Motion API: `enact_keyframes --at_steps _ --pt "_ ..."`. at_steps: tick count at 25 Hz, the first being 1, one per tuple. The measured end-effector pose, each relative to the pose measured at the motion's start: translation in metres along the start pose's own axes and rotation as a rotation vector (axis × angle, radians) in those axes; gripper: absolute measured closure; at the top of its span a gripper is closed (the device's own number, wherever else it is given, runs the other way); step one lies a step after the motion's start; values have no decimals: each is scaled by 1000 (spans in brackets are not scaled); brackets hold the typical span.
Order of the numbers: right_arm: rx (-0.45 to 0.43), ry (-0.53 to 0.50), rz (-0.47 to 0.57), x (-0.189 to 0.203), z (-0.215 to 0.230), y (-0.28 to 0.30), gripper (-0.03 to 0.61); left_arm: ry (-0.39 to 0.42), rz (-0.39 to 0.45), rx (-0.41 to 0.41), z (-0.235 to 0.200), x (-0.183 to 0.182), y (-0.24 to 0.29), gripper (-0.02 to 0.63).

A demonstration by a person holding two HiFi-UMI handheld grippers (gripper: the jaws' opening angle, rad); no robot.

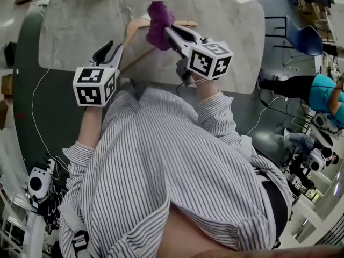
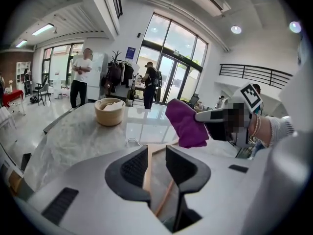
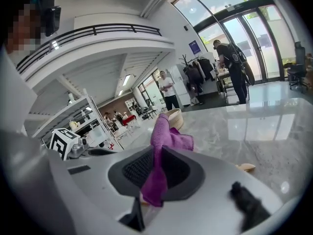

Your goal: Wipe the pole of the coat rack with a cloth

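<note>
Purple cloth (image 1: pixel 158 23), pinched in the right gripper's (image 1: pixel 167 32) jaws, covers the wooden hanger's (image 1: pixel 132 29) middle; the left gripper's (image 2: pixel 155 155) jaws stand apart astride its bar. A bowl (image 2: pixel 109 111) sits beyond.

1. This is a big open hall of an office or lab building, with tall glass doors (image 2: pixel 168 80) and windows filling the far wall.
2. A balcony railing (image 3: pixel 98 33) runs along an upper floor, under round ceiling lights (image 2: pixel 236 29).
3. A large marble table (image 1: pixel 80 31) stands in the open floor, with a blue chair (image 1: pixel 309 39) off to its right.
4. Open shelves (image 3: pixel 80 112) stand to the left, a white machine (image 1: pixel 36 183) sits on the near floor, and a person (image 2: pixel 79 80) stands by the far wall.
</note>
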State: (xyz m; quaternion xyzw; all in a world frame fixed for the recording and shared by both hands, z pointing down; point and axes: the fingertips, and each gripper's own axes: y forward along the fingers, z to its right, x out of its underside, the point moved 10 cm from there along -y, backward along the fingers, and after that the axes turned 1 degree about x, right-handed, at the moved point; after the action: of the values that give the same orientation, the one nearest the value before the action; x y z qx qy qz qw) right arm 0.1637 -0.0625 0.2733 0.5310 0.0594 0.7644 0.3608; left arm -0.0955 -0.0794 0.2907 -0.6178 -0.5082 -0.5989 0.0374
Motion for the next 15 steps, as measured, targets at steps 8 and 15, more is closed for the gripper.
enact_keyframes --at_steps 8,15 --pt "-95 36 85 -16 -20 0 522 23 124 7 8 -31 -8 555" --pt "-138 19 252 -29 -40 -5 522 2 203 37 9 -50 -12 569"
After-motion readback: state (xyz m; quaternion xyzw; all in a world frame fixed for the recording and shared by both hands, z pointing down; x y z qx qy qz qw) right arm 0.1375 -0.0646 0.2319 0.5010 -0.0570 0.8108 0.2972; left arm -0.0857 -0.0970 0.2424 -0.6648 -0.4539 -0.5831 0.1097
